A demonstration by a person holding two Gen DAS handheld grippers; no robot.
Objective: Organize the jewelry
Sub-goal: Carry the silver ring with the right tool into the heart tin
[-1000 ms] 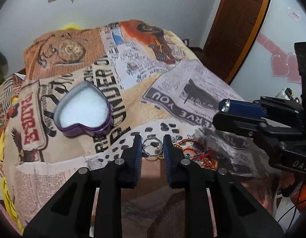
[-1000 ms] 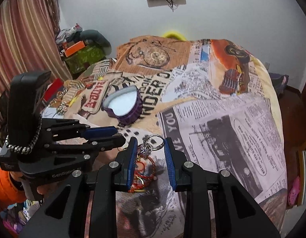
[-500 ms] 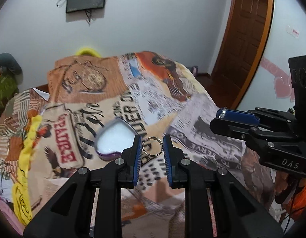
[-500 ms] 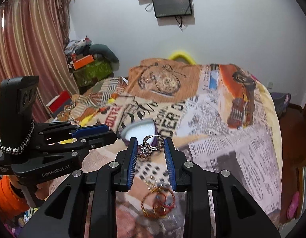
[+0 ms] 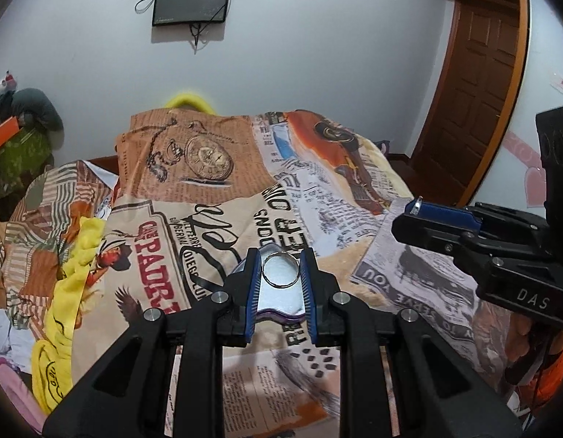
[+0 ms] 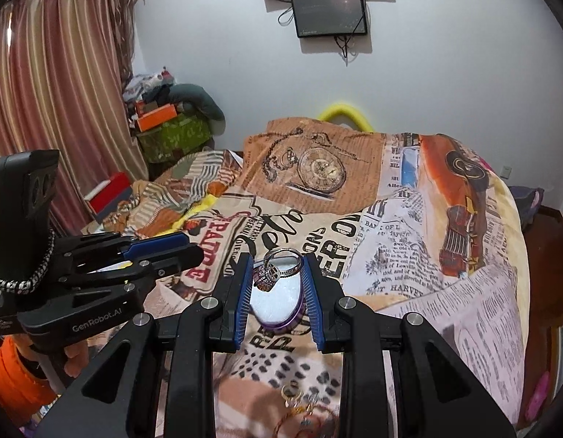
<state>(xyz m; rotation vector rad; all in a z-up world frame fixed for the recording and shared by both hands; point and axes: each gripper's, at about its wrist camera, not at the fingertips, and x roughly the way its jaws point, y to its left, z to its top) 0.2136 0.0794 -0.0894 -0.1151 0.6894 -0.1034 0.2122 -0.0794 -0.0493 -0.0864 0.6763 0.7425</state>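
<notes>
L wrist view
L gripper (image 5: 280,273): jaws narrow, plain silver ring (image 5: 280,269) clamped betw blue pads, ring face-on to cam
Heart box (image 5: 281,297): purple rim, white inside, seen just behind/under the ring, set on the printed bedspread (image 5: 354,241); ring held above it, contact w/ box not seen
R gripper (image 5: 414,208): seen side-on at 3 o'clock, pointing to 9 o'clock; small silver bit at its tip, jaw gap can't be told from here
Bkgd: wall screen (image 5: 192,0) at 12 o'clock, wooden door (image 5: 482,84) at 2 o'clock

R wrist view
R gripper (image 6: 277,273): jaws narrow, stone-set ring (image 6: 276,272) pinched betw pads, stones toward L pad
Heart box (image 6: 277,304): seen betw the fingers, below the ring, on bedspread (image 6: 409,255)
L gripper (image 6: 192,252): at 9 o'clock, pointing to 3 o'clock, held by hand (image 6: 77,359) w/ orange sleeve; its ring not made out here
Loose jewelry (image 6: 299,407): gold ring + red/orange bangles at 6 o'clock, on bedspread, apart from box
Bkgd: curtain (image 6: 55,109) at 10 o'clock
</notes>
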